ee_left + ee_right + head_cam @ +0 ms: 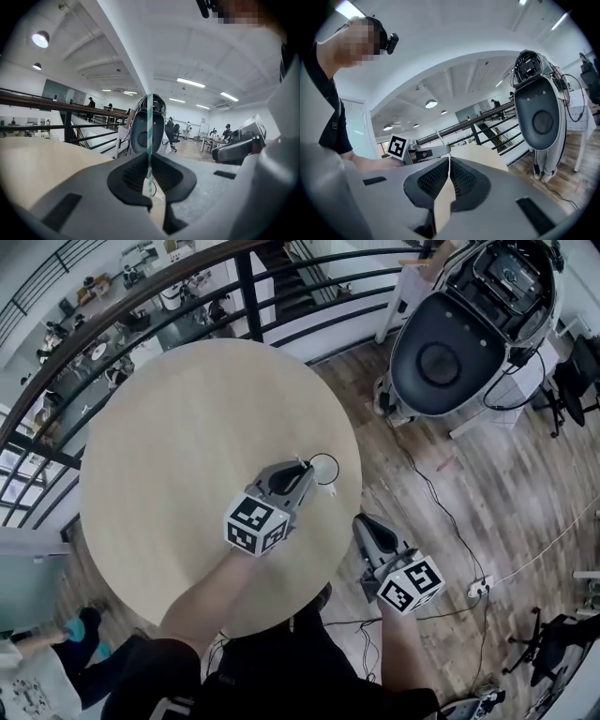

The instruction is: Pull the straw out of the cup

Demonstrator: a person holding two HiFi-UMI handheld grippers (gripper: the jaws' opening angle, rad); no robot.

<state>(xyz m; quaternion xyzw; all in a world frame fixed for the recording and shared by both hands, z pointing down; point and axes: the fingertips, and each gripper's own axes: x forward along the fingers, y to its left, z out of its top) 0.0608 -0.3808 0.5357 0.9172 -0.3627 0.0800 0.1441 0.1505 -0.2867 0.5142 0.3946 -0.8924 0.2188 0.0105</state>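
Note:
A thin straw with green and white stripes stands upright between the pads of my left gripper, which is shut on it. In the head view the left gripper reaches over the right part of the round table. Its tips are right beside the rim of a clear cup. Whether the straw's lower end is still inside the cup I cannot tell. My right gripper hangs just off the table's near right edge. Its pads meet with nothing between them. The right gripper view also shows the left gripper.
A large grey and white robot stands on the wooden floor to the right of the table. A dark railing curves behind the table. Cables and a power strip lie on the floor at the right.

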